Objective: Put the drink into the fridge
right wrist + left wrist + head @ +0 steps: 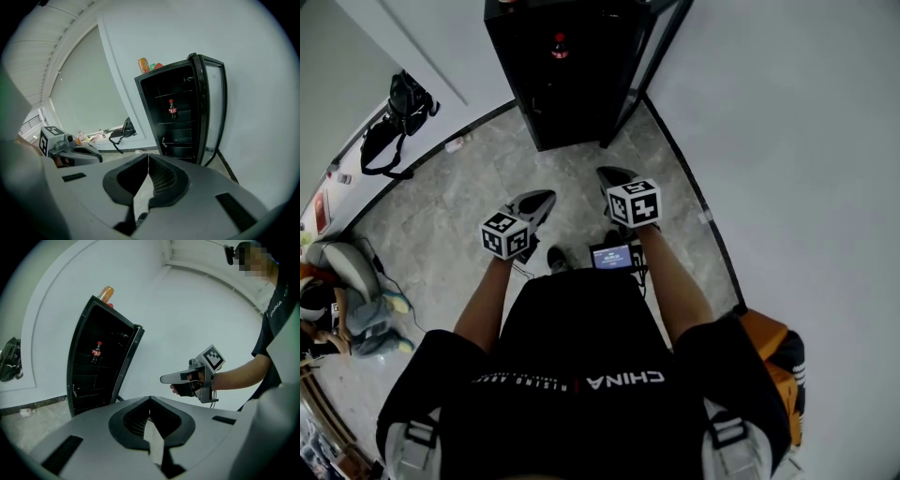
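Fridge (572,103) w/ door (214,108) open. Drink (172,108) upright on a shelf inside the fridge. Left gripper (542,199) and right gripper (607,175) in front of the fridge, both jaws pressed together, nothing btwn them.

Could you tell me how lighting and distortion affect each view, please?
Head view: even light, the fridge interior reads nearly black. Left gripper view: fisheye bows the fridge frame; corners vignette. Right gripper view: same bowing, drink bottle small but sharp.

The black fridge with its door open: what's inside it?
One dark drink bottle with a red label stands on a middle shelf of the fridge. The other shelves look bare, though the dark lowest part is hard to make out.
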`<move>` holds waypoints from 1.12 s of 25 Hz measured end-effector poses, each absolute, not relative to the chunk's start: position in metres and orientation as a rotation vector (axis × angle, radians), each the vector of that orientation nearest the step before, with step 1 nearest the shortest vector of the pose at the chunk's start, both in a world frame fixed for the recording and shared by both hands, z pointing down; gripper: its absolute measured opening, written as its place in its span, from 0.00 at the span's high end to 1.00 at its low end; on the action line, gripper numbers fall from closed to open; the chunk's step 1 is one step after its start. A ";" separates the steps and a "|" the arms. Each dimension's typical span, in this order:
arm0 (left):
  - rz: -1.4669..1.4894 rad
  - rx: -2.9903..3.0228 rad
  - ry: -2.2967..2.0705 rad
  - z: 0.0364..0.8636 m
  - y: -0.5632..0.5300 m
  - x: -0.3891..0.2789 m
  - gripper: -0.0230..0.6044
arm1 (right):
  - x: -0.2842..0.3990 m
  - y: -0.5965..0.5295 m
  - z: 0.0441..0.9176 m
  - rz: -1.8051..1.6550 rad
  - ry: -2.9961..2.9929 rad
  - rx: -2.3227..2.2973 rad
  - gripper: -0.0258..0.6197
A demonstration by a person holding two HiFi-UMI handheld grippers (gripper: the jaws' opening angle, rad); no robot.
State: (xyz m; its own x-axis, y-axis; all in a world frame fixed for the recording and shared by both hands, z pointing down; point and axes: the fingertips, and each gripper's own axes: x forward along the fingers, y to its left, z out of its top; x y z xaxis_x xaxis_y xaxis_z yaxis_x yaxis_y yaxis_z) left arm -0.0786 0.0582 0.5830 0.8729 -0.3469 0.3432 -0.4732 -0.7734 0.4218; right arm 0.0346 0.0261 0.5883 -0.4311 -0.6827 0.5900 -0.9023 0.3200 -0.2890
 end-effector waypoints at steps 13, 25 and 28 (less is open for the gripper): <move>0.333 2.581 -0.699 0.557 0.031 -0.037 0.94 | 0.061 0.007 0.566 0.762 -2.331 1.311 0.94; 0.289 2.544 -0.757 0.557 0.003 -0.032 0.95 | 0.055 -0.023 0.562 0.720 -2.370 1.238 0.94; 0.279 2.538 -0.772 0.558 -0.002 -0.036 0.95 | 0.054 -0.029 0.562 0.724 -2.375 1.241 0.94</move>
